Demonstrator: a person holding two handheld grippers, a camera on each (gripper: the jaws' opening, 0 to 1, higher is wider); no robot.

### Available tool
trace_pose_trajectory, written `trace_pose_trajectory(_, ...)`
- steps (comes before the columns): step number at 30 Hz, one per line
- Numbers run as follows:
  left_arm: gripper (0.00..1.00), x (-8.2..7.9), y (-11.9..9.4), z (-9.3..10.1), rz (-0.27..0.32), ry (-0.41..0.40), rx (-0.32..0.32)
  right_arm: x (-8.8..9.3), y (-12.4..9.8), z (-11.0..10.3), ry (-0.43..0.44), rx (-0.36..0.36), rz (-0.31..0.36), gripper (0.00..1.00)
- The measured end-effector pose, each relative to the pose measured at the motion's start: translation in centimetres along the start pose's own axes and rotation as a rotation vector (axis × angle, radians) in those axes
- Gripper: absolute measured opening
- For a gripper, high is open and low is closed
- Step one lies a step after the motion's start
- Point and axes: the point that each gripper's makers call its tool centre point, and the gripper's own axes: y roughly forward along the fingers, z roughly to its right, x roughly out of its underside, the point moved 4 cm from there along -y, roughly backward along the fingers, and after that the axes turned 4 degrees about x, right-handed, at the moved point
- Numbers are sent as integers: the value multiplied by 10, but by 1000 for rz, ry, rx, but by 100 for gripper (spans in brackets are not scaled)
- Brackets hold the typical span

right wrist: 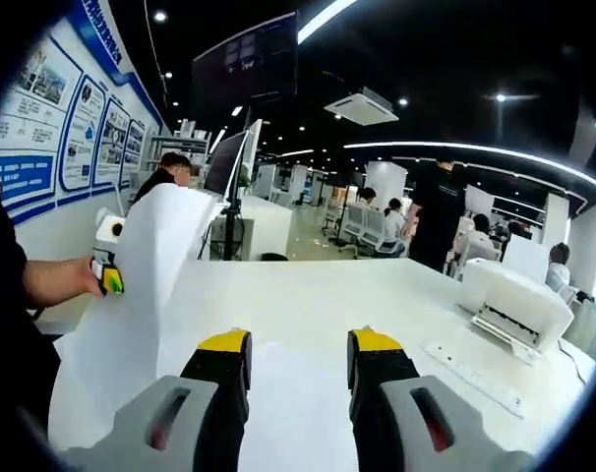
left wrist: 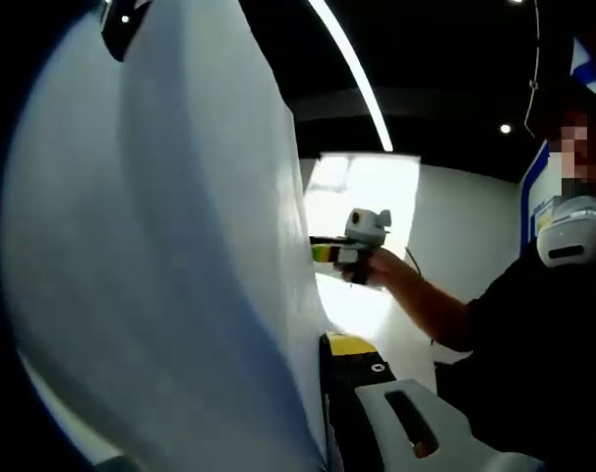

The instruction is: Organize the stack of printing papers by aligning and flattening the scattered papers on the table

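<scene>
Between the left hand-held gripper's [right wrist: 109,278] jaws, raised paper [right wrist: 146,285].

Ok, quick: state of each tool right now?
Left tool: closed on a raised paper.
Right tool: open, holding nothing.

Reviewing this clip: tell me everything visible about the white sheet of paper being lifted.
The paper is a plain white, thin sheet, raised off the white table and curving as it stands. The left gripper grips its edge in the right gripper view. In the left gripper view it looms close as a broad, bowed, shadowed surface. No print or creases are visible.
</scene>
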Motion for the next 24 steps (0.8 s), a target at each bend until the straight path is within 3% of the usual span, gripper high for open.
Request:
trace_pose_trajectory(17, 6, 0, 1, 2, -4, 1, 3, 34, 22, 18, 11, -21, -115, 35)
trace_pose_trajectory(24, 6, 1, 1, 2, -7, 2, 3, 37, 34, 25, 41, -20, -107, 35)
